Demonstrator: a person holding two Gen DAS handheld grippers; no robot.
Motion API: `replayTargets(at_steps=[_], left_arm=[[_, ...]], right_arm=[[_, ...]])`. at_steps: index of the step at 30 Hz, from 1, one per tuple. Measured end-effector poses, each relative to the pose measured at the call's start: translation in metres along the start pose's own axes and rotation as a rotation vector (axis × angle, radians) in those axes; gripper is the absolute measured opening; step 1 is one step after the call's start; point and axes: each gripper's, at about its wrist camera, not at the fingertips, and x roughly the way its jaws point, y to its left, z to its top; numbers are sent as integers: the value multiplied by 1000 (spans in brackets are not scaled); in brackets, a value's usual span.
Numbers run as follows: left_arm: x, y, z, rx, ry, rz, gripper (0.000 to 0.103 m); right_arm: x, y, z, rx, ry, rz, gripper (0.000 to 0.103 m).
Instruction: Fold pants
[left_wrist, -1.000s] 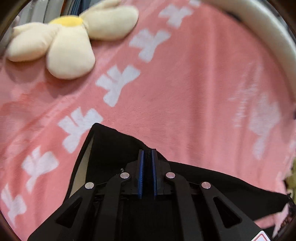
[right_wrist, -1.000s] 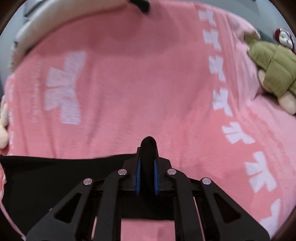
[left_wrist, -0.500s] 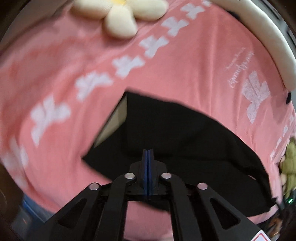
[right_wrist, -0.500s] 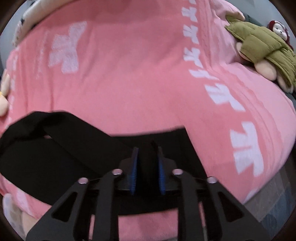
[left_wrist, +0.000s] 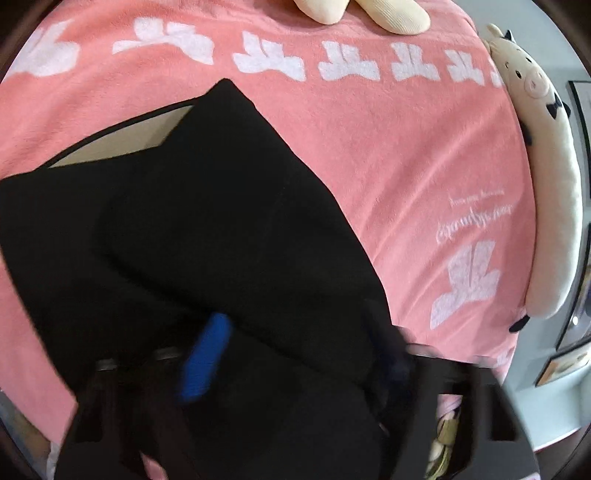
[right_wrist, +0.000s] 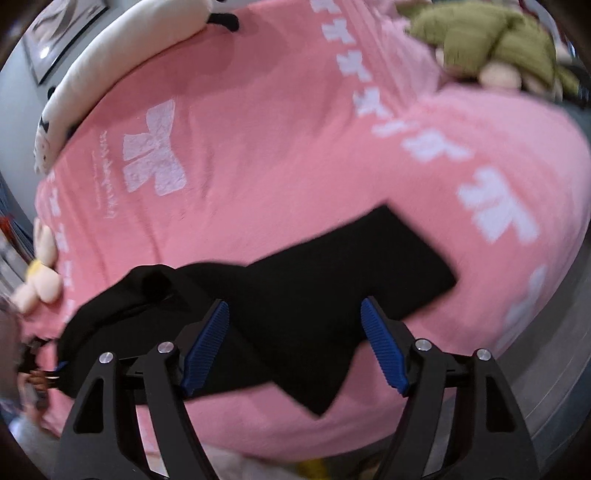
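Right wrist view: we see the black pants (right_wrist: 317, 306) laid doubled across the near edge of the pink blanket (right_wrist: 280, 155), our right gripper (right_wrist: 295, 347) spread wide above them, pads off the cloth after just opening. Our left gripper (left_wrist: 295, 350), blurred, has been parting too; cloth sits between its pads, apparently no longer pinched. We judge one fold down and the bundle long, so at least one more fold remains. Around the bed: a long cream plush (left_wrist: 546, 206) along the far edge, a flower cushion (left_wrist: 369, 11), an olive-clad doll (right_wrist: 491, 44), framed pictures (right_wrist: 62, 33) on the wall.
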Motion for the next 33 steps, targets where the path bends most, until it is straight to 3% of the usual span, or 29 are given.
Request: replayTargets(at_steps=[1, 2, 4, 8, 11, 12, 14, 16, 19, 22, 23, 24, 27, 29, 31, 33], left_arm=[[2, 0, 2, 4, 8, 9, 14], [2, 1, 3, 2, 15, 16, 8], [-3, 5, 6, -2, 18, 30, 7], [-17, 7, 9, 19, 28, 32, 7], [-25, 5, 10, 46, 35, 30, 7], [-26, 6, 10, 55, 39, 31, 7], [-25, 8, 9, 71, 48, 41, 6], [-24, 3, 10, 79, 55, 57, 5], [-48, -25, 26, 150, 26, 39, 5], [-74, -57, 40, 271, 18, 65, 5], [-78, -63, 43, 299, 13, 88, 5], [-79, -64, 45, 334, 8, 143, 5], [-54, -37, 40, 362, 73, 275, 5], [-42, -12, 35, 349, 112, 314, 6], [-34, 15, 25, 302, 147, 340, 9], [-45, 25, 18, 274, 131, 295, 13]], right_arm=[[5, 0, -2, 25, 12, 24, 72], [10, 1, -2, 44, 23, 43, 72], [24, 0, 3, 89, 55, 41, 72], [16, -10, 6, 102, -16, -106, 75], [32, -23, -10, 117, 79, -121, 77], [41, -24, -17, 104, 109, -122, 73], [55, -18, -25, 62, 162, -123, 22], [49, -5, -13, 27, 138, -120, 11], [6, 24, 41, -74, 6, -83, 7], [-25, 34, 83, -166, -93, -130, 7], [-23, 31, 90, -219, -104, -219, 7], [-13, 22, 91, -249, -84, -282, 7], [45, -42, 74, -159, 122, -377, 10], [54, -50, 59, -155, 145, -430, 13], [40, -45, 44, -148, 81, -421, 17], [25, -35, 32, -153, 34, -410, 41]])
